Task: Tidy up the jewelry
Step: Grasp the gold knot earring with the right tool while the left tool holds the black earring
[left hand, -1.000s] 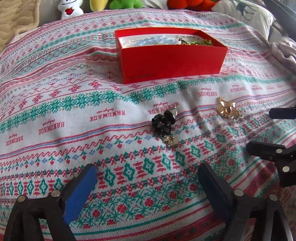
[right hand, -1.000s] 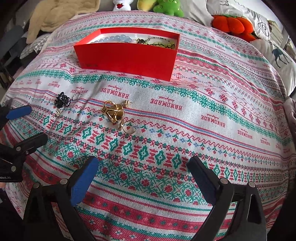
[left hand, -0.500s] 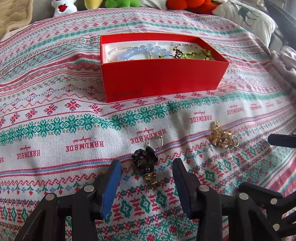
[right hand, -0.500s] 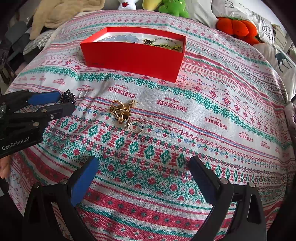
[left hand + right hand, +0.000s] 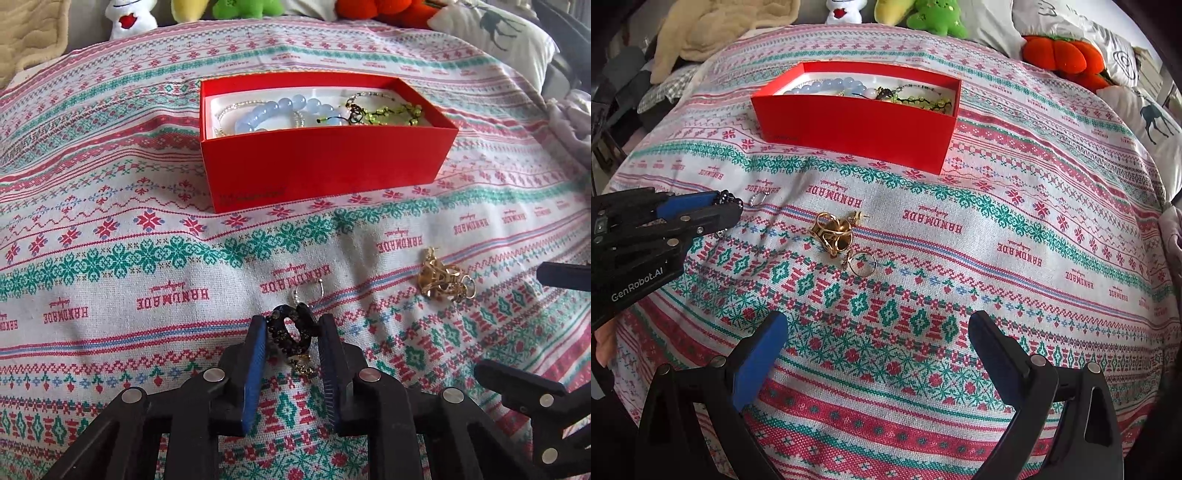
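Black and glossy, the earring [image 5: 291,332] lies on the cloth [image 5: 110,280] between the two blue pads of the left gripper [image 5: 292,343], whose jaws are closing on it. The pads look to be at its sides, perhaps just touching; a firm pinch cannot be told yet. This looks like the pick-up step for this piece, with the red box [image 5: 321,170] as its likely home.

The next move, as I judge it, calls for finishing the squeeze on the dark ring-shaped body, not on the thin wire hook [image 5: 314,290] that sticks out toward the box, then a lift clear of the cloth and a carry over the box's near wall.

The earring is a small ring of dark beads with gold flecks and a little gold dangle at its near end. The cloth is soft woven fabric in red and green bands, slightly rumpled, so it may give under the fingers. The box is stiff card with a white lining and holds pale blue beads [image 5: 280,114] and a green strand [image 5: 388,110].

The right gripper [image 5: 875,350] hovers with fingers wide apart and nothing between them. Gold pieces [image 5: 834,232], shiny and tangled, lie just ahead of it, with a thin gold ring [image 5: 862,264] touching them.
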Demonstrator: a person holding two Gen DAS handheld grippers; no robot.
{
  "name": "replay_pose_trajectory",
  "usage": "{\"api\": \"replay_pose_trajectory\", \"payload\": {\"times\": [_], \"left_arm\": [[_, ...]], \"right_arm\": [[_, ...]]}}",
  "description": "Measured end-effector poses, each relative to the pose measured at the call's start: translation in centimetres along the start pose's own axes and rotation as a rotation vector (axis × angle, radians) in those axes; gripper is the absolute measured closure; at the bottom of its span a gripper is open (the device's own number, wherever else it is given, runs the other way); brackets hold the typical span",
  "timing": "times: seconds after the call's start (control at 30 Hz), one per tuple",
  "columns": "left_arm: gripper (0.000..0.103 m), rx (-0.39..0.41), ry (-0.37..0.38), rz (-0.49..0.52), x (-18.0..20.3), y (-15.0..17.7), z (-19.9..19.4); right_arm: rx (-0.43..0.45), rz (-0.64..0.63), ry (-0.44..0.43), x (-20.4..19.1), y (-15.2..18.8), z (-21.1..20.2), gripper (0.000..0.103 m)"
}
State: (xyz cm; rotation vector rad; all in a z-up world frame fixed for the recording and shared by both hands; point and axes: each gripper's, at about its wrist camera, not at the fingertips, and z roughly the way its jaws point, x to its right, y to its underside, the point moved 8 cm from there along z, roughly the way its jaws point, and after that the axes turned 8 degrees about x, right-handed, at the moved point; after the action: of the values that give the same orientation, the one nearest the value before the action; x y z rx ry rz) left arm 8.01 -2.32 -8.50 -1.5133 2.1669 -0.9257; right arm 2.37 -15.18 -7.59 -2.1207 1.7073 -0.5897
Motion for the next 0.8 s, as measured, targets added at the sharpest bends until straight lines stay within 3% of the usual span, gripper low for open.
{"api": "replay_pose_trajectory", "payload": {"times": [0.3, 0.57, 0.8], "left_arm": [[0.081, 0.002, -0.015, -0.002, -0.8, 0.3, -1.2], [0.081, -0.005, -0.019, -0.012, -1.3, 0.5, -1.4], [0.081, -0.010, -0.021, -0.020, -1.5, 0.6, -1.5]], "right_arm": [[0.034, 0.011, -0.042, -1.0, -2.5, 0.2, 0.007], [-0.011, 0.030, -0.085, -1.8, -3.5, 1.7, 0.045], [-0.013, 0.037, -0.076, -1.8, -4.1, 2.5, 0.059]]}}
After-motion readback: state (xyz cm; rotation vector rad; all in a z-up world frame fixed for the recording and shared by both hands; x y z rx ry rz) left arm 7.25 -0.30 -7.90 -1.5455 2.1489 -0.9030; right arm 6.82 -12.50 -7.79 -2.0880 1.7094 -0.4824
